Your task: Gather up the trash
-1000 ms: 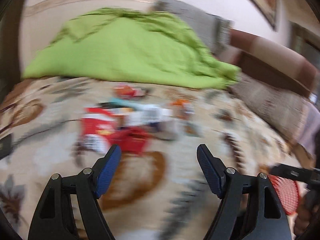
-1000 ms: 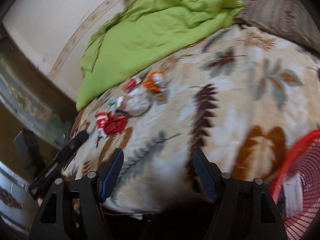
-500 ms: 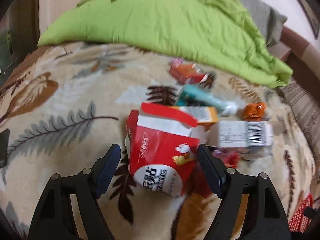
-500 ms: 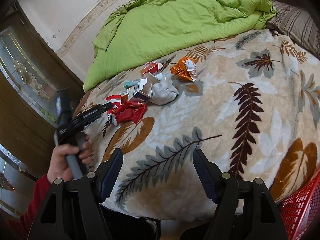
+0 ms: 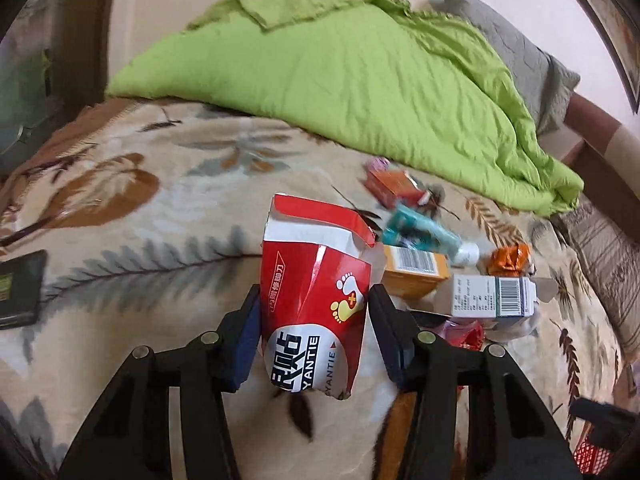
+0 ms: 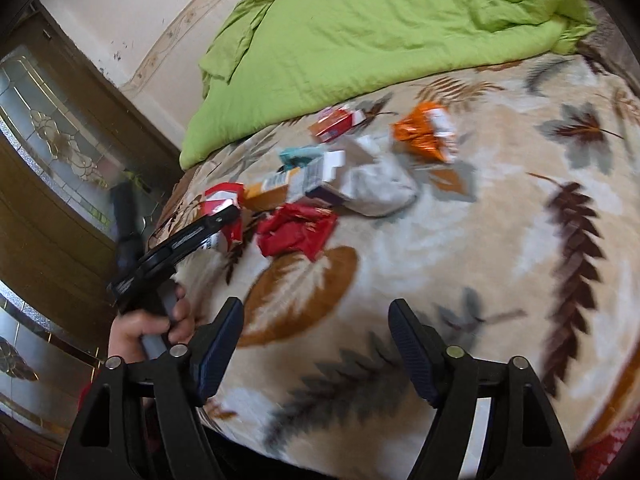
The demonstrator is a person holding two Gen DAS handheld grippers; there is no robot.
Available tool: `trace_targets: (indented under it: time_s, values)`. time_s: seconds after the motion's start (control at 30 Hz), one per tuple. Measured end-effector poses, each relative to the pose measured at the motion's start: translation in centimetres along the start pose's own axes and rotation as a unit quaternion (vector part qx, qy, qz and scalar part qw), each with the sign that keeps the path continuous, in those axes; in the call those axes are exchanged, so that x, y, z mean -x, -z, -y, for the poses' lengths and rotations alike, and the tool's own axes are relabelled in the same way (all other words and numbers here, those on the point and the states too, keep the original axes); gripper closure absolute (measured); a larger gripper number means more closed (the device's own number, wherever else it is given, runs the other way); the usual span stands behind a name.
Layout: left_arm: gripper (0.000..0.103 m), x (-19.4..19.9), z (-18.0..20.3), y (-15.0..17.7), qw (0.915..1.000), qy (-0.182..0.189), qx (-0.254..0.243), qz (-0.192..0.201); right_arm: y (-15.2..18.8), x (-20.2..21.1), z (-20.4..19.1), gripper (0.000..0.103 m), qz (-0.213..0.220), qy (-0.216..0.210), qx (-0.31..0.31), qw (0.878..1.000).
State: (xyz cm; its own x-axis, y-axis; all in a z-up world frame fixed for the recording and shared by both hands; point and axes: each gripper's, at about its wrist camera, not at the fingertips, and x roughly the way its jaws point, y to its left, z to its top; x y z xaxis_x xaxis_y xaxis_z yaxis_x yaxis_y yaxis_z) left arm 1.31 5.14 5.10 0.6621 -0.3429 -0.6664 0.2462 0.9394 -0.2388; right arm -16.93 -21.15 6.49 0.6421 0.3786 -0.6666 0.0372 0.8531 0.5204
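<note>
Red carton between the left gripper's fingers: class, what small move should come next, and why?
Probably finish closing, then lift. The left gripper is closing with the torn red carton between its fingers, apparently touching both sides. The carton appears to rest on the leaf-patterned blanket, other trash beside it.

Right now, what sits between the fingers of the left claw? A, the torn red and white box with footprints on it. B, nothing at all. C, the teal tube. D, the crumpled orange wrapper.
A: in the left wrist view the left claw is closing on the red and white box, which sits between its blue pads, while the teal tube and orange wrapper lie farther off on the blanket.
</note>
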Motion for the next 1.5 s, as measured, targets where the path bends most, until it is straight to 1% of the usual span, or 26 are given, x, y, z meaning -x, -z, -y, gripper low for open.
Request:
trace_targets:
  time_s: [0.03, 0.1, 0.13, 0.23, 0.33, 0.4, 0.43, 0.5, 0.53, 0.57, 0.6, 0.63, 0.67, 0.73, 0.8, 0.87, 0.93, 1.03, 1.13, 1.3, 1.4, 1.5]
  values:
    - [0.052, 0.3, -0.4, 0.0, 1.0, 0.001, 0.005, 0.001, -0.6, -1.0, -0.5, 0.022, -0.001, 0.001, 0.0, 1.0]
    - [0.052, 0.8, -1.0, 0.1, 0.9999, -0.002, 0.01, 0.005, -1.7, -2.9, -1.2, 0.017, -0.005, -0.004, -0.002, 1.0]
    - [0.052, 1.0, -1.2, 0.2, 0.9999, -0.003, 0.01, 0.006, -2.3, -4.2, -1.6, 0.016, -0.013, -0.003, -0.001, 1.0]
    - [0.052, 1.5, -1.4, 0.3, 0.9999, -0.002, 0.006, 0.01, -3.6, -7.7, -2.6, 0.016, -0.017, 0.018, 0.004, 1.0]
    - [0.052, 1.7, -1.4, 0.4, 0.9999, -0.001, -0.004, 0.013, -4.7, -10.5, -2.6, 0.016, -0.016, 0.043, -0.002, 0.999]
    - [0.052, 1.8, -1.3, 0.5, 0.9998, 0.0, -0.012, 0.014, -5.1, -12.3, -2.5, 0.016, -0.016, 0.069, -0.006, 0.997]
    - [0.052, 1.9, -1.2, 0.5, 0.9998, 0.001, -0.015, 0.015, -5.3, -12.8, -2.3, 0.016, -0.017, 0.075, -0.006, 0.997]
    - [0.052, 1.9, -1.2, 0.4, 0.9997, 0.004, -0.018, 0.016, -5.4, -14.0, -2.1, 0.016, -0.025, 0.067, -0.009, 0.997]
    - [0.052, 1.8, -1.2, 0.4, 0.9997, 0.002, -0.019, 0.015, -5.4, -14.5, -2.1, 0.017, -0.029, 0.063, -0.007, 0.998]
    - [0.052, 1.8, -1.2, 0.4, 0.9997, 0.001, -0.018, 0.015, -5.3, -14.7, -2.4, 0.024, -0.026, 0.064, 0.001, 0.998]
    - [0.052, 1.8, -1.3, 0.4, 0.9998, 0.002, -0.016, 0.015, -5.3, -14.7, -2.5, 0.033, -0.023, 0.062, 0.01, 0.998]
    - [0.052, 1.8, -1.3, 0.4, 0.9998, 0.004, -0.013, 0.015, -5.2, -14.6, -2.8, 0.051, -0.023, 0.048, 0.02, 0.998]
    - [0.052, 1.9, -1.2, 0.4, 0.9998, 0.004, -0.011, 0.016, -5.1, -14.4, -3.2, 0.061, -0.023, 0.04, 0.028, 0.999]
    - [0.052, 2.1, -0.9, 0.6, 0.9997, 0.005, -0.014, 0.018, -4.8, -13.6, -4.0, 0.067, -0.01, 0.045, 0.049, 0.998]
    - [0.052, 2.4, -0.4, 0.9, 0.9996, 0.008, -0.019, 0.019, -4.3, -12.8, -4.3, 0.09, -0.006, 0.046, 0.059, 0.997]
    - [0.052, 3.0, 0.3, 1.3, 0.9993, 0.012, -0.027, 0.023, -3.9, -11.6, -4.2, 0.091, -0.003, 0.043, 0.063, 0.997]
    - [0.052, 3.5, 1.0, 1.6, 0.9989, 0.01, -0.037, 0.028, -3.6, -10.0, -4.1, 0.091, 0.011, 0.042, 0.067, 0.997]
    - [0.052, 4.1, 1.6, 1.9, 0.9987, 0.013, -0.037, 0.033, -3.7, -7.8, -3.5, 0.091, 0.036, 0.04, 0.062, 0.997]
    - [0.052, 4.8, 2.3, 2.3, 0.9986, 0.017, -0.037, 0.034, -3.7, -5.7, -2.6, 0.091, 0.055, 0.035, 0.043, 0.997]
    - [0.052, 6.6, 4.3, 3.1, 0.9972, 0.023, -0.054, 0.046, -3.4, -2.0, -0.9, 0.091, 0.085, 0.026, 0.01, 0.996]
    - [0.052, 7.8, 5.7, 4.0, 0.9959, 0.021, -0.07, 0.053, -2.8, 0.3, -0.4, 0.091, 0.1, 0.027, 0.007, 0.995]
    - [0.052, 9.0, 7.2, 5.2, 0.9937, 0.019, -0.091, 0.063, -1.6, 2.5, -0.3, 0.091, 0.114, 0.043, 0.02, 0.992]
